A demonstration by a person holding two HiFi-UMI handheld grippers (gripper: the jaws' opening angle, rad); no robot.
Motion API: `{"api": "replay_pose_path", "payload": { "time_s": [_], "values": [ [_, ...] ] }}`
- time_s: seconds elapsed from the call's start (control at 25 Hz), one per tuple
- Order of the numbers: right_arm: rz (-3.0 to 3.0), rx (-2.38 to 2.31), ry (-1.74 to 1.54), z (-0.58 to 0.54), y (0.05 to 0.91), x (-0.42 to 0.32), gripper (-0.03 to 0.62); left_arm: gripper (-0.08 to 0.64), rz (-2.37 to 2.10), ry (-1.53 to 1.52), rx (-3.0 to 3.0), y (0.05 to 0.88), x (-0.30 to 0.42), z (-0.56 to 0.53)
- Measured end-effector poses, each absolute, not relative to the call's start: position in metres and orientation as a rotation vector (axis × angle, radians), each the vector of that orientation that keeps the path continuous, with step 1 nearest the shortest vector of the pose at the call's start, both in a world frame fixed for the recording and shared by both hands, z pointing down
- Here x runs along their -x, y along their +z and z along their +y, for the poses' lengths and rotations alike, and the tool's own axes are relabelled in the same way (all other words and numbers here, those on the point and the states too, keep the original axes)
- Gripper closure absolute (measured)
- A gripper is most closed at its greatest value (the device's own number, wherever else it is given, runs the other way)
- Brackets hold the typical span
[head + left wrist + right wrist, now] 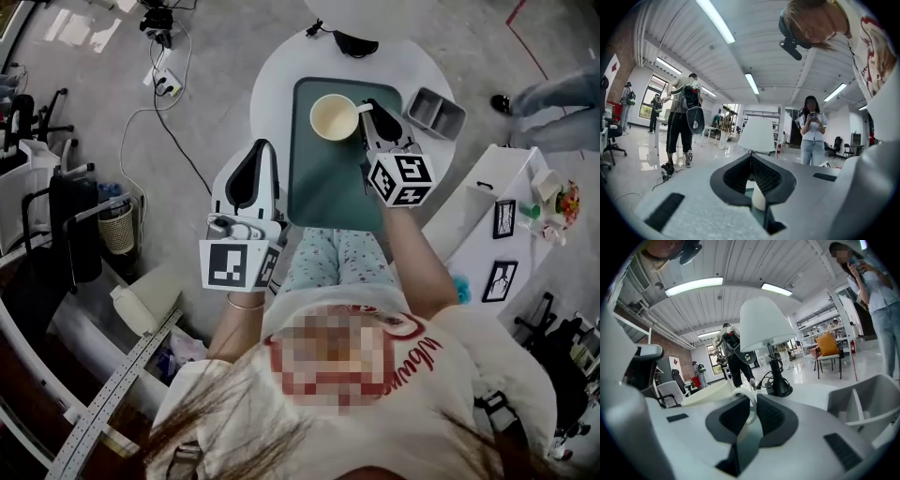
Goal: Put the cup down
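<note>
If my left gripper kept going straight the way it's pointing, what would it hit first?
Probably the table lamp, its white shade dead ahead of the left gripper's shut tips; depth is unclear.

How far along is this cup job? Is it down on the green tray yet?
Nearly there. Already done: the cup sits over the green tray on the round table. In hand: the right gripper is clamped on its handle; I cannot tell whether the base touches the tray. Left to do: let go and pull away. The left gripper is shut, empty, beside the tray.
</note>
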State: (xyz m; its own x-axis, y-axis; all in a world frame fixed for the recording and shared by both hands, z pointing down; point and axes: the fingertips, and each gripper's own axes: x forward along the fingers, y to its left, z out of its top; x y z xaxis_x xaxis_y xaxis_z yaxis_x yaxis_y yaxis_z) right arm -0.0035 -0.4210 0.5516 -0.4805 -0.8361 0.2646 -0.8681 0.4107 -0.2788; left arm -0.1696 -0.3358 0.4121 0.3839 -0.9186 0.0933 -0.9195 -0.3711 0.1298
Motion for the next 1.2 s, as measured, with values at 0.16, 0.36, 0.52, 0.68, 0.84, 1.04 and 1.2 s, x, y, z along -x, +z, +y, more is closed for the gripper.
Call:
{"api": "replay_pose_path", "payload": {
  "time_s": [0.16,0.36,0.52,0.68,0.84,1.04,1.2],
  "values": [
    [-2.546,-1.559,0.64,-0.423,0.563,0.006,0.543,0.546,-1.659,0.011,-2.463,0.416,0.172,-0.334],
    [-2.507,-1.555,0.653,-0.425,0.574,0.004,0.543,0.546,-1.658,0.016,-2.453,0.42,0.171,-0.334],
    [-2.489,-1.562,0.681,-0.423,0.579,0.004,0.543,0.546,-1.663,0.016,-2.447,0.419,0.173,-0.334],
    [-2.478,-1.555,0.688,-0.423,0.584,0.005,0.543,0.546,-1.652,0.019,-2.449,0.421,0.171,-0.335],
    [-2.474,-1.561,0.694,-0.425,0.586,0.005,0.543,0.546,-1.641,0.015,-2.451,0.423,0.169,-0.335],
    [-2.456,-1.571,0.685,-0.423,0.589,0.001,0.543,0.546,-1.633,0.018,-2.451,0.423,0.168,-0.333],
    [-2.439,-1.574,0.679,-0.419,0.591,0.001,0.543,0.546,-1.634,0.016,-2.45,0.421,0.17,-0.33]
  ]
}}
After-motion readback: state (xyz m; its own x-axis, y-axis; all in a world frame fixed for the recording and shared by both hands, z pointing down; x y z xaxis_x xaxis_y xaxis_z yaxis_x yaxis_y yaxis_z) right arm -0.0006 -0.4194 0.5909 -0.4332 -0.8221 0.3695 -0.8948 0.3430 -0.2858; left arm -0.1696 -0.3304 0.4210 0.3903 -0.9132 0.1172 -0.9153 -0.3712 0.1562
